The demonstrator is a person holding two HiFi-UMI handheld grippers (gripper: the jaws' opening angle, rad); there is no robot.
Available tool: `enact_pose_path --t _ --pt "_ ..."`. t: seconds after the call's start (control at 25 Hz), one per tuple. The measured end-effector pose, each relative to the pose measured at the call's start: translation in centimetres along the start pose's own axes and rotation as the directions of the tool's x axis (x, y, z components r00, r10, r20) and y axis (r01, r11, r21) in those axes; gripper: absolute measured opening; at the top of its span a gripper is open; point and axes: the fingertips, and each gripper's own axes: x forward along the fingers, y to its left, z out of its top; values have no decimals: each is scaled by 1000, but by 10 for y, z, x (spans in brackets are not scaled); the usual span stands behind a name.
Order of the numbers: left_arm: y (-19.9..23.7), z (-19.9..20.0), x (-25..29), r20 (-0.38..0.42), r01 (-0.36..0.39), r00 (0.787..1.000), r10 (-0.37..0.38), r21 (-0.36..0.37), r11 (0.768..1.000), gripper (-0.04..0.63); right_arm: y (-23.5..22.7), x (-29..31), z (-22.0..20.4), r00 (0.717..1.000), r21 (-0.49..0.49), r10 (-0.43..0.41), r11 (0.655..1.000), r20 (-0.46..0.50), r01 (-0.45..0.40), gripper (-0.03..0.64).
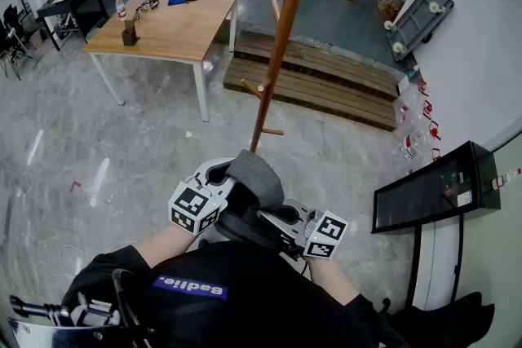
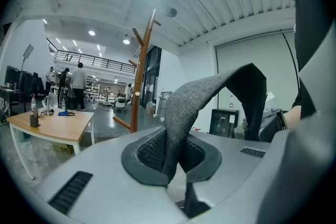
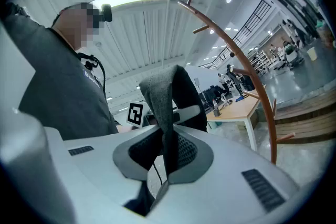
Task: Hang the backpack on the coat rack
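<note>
The backpack's grey strap [image 1: 254, 178] loops up between my two grippers, close to the person's chest. My left gripper [image 1: 218, 179] is shut on one end of it, and in the left gripper view the strap [image 2: 184, 113] rises from between the pads of that gripper [image 2: 170, 157]. My right gripper [image 1: 281, 218] is shut on the other end, where the strap [image 3: 160, 107] stands pinched in the gripper [image 3: 165, 152]. The backpack's dark body [image 1: 245, 226] hangs mostly hidden below. The wooden coat rack [image 1: 281, 37] stands just ahead, its pegs bare; it also shows as the rack [image 2: 139, 86] and the rack [image 3: 257, 86].
A wooden table [image 1: 167, 20] with a bottle and small items stands at the far left. A low wooden platform [image 1: 326, 77] lies behind the rack. A black cabinet [image 1: 432, 191] stands against the right wall. People stand far back in the hall.
</note>
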Motion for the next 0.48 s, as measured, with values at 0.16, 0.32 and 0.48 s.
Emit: enact_pose_path --t 0.16,0.32,0.48 --pt "-1 -1 3 -2 0 1000 0 2 1000 37 -2 -2 0 1000 1 -1 1000 1 1 34" --pt "-2 -3 2 -4 -1 1000 1 2 1000 37 -1 -3 -1 1000 3 0 1000 1 0 34" --pt "-3 -3 1 -6 -3 1000 3 2 1000 37 0 -4 -1 1000 8 2 1000 4 -2 34"
